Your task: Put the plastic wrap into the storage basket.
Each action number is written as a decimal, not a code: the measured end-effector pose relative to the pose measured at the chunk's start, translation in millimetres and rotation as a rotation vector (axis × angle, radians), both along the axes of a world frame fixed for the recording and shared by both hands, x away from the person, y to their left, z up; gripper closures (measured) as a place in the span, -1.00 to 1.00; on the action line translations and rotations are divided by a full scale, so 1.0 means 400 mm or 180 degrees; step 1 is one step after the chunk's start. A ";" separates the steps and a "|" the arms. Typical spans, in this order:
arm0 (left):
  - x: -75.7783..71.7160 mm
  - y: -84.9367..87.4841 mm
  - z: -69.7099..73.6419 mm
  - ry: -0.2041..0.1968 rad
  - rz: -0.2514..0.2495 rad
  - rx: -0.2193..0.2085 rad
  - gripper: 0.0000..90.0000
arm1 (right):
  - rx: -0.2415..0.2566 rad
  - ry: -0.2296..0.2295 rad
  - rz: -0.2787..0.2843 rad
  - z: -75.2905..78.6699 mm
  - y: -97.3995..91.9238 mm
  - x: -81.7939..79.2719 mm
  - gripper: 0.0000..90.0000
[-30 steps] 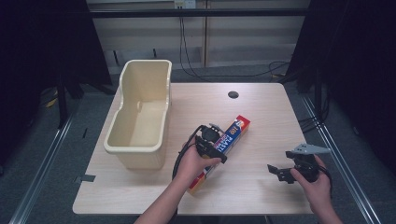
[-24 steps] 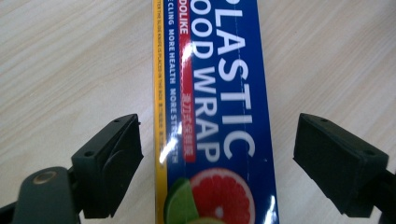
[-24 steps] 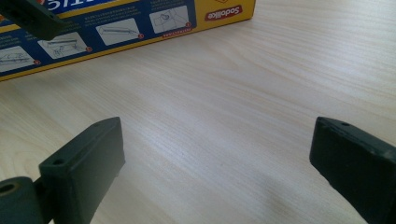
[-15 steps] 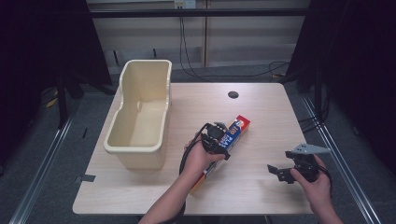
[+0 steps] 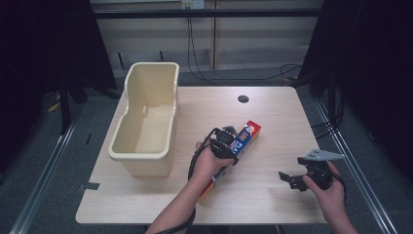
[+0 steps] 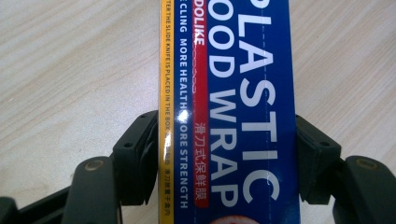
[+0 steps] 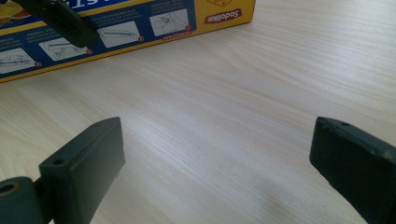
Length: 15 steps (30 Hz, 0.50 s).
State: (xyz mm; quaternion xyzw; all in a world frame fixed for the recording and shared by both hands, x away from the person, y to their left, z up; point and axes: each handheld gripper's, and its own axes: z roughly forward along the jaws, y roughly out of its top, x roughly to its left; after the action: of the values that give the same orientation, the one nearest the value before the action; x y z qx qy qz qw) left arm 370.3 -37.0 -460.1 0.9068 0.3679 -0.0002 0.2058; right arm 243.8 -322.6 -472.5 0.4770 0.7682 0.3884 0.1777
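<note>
Box (image 5: 234,153): one, food wrap, flat on the table (image 5: 272,112), right of centre, slanting from near-left to far-right.
Hidden on box: middle covered by left hand (image 5: 209,161) in high view; near end half lost under the forearm; both ends cut off in left gripper view (image 6: 229,93), far end alone seen in right gripper view (image 7: 140,25).
Hard to read: small print on the yellow edge, blurred; pictures on the side panel too small to make out.
Left gripper (image 5: 227,143): just closed in on the box, pads pressed against both long sides, pinching it across its width; box lying on the wood, not lifted.
Right gripper (image 5: 296,178): spread wide, nothing between the jaws, bare wood below; held low over the near-right part of the table, well apart from the box.
Count: one box, one bin, two grippers, two hands, one hole.
Bin (image 5: 146,124): cream, open top, on the left half of the table, near the box but not touching.
Hole (image 5: 243,99): dark, round, far side of the table, beyond the box.
In the way: nothing between box and bin.
Cables: trailing from left gripper along the forearm; others on the floor past the far edge.
</note>
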 end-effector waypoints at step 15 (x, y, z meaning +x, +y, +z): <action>0.000 -0.018 0.013 0.0029 0.0003 0.0213 -0.11 | -0.0013 -0.0006 0.0013 -0.001 0.002 0.003 -0.94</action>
State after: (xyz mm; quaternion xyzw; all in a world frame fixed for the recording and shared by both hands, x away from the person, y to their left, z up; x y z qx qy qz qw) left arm 370.5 -44.1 -455.0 0.9130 0.3690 0.0081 0.1736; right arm 245.1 -321.9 -472.9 0.4746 0.7698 0.3876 0.1787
